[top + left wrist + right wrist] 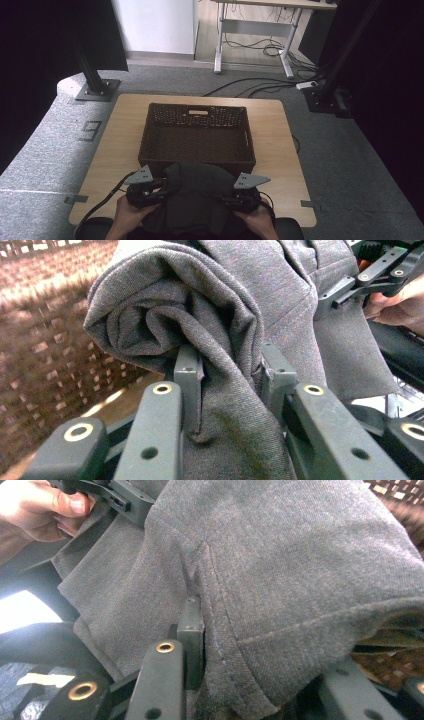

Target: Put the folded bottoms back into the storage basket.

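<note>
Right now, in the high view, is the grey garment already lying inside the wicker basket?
No. The grey garment hangs between both grippers at the table's near edge, in front of the wicker basket.

Basket [197, 135] — centred on worktop [120, 130]. Garment [195, 200] — before the basket at the near edge, left claw [159, 189] and right claw [224, 199] at its sides.

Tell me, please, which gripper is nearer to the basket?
Left, slightly. The left gripper grips the grey cloth close below the basket's front left corner; the right gripper grips the cloth's other side, a little farther back.
</note>
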